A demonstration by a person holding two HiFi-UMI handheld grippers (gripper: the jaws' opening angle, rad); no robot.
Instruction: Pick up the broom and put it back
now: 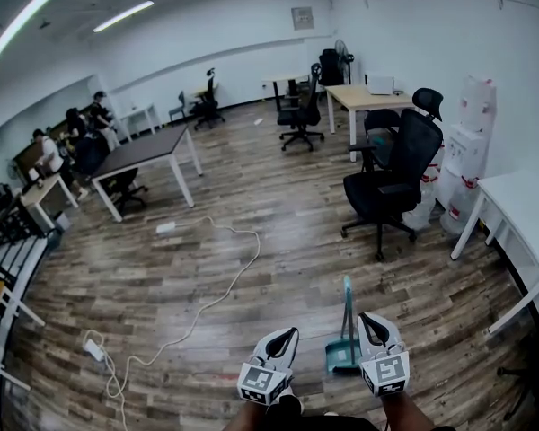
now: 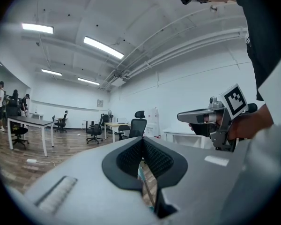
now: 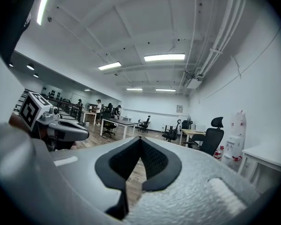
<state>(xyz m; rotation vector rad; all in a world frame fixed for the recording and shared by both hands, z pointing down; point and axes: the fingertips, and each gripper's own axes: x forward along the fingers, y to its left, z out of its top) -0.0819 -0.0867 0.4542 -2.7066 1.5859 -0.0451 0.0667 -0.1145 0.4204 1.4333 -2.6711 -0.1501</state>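
While left gripper [image 1: 287,335], right gripper [image 1: 368,321] sit closed (empty), teal broom [image 1: 347,326] upright on wood-plank office floor [image 1: 251,277].

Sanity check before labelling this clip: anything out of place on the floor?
Two things. A white cable snakes loose across the open floor, which looks like a trip risk. The teal broom stands alone out in the room, not stowed against anything.

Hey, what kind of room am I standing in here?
Most likely an open-plan office: rolling office chairs, long desks, a water dispenser by the wall, and people working at the far left.
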